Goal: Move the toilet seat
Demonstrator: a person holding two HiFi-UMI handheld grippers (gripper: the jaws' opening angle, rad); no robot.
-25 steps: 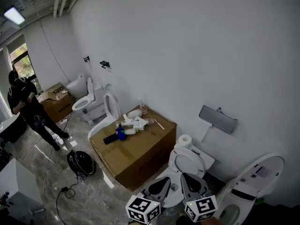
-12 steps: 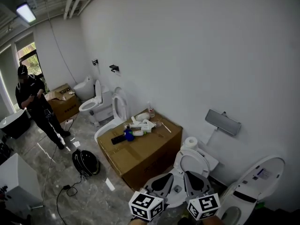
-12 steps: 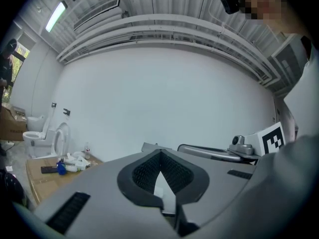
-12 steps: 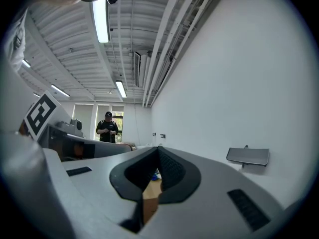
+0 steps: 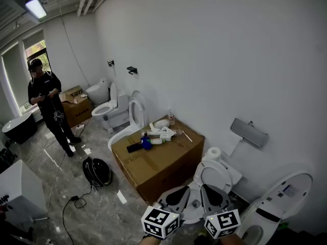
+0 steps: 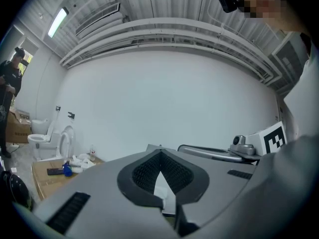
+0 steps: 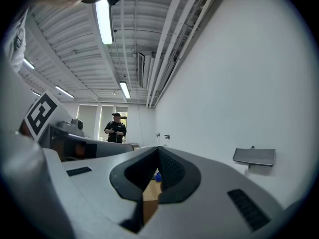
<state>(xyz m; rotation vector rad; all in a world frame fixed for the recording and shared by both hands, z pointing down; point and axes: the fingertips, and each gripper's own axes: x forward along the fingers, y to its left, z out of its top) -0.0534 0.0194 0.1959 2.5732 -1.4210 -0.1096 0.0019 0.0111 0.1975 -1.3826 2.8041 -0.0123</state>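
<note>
**Both grippers poised over the toilet, seat not yet touched**

The person stood over the nearest toilet with both tools held low in front of them. The left gripper (image 6: 160,153) had its jaws pressed together with nothing between them, and the right gripper (image 7: 158,151) looked the same, tips meeting on empty air. Neither touched anything.

The toilet seat (image 5: 213,176) showed as a white oval just beyond the two grippers, below the paper roll (image 5: 213,153) on the tank and beside the big cardboard box (image 5: 163,163). From above I could not tell whether it lay flat or leaned back against the tank. A second toilet (image 5: 278,198) stood to the right with its lid raised.

To my eye this was the approach, before any grasp. The next move would call for one gripper to spread its jaws, drop to the seat's front edge and pinch the rim. The bowl's rim sat close beneath, so the lower jaw would need to slip in cleanly.
</note>
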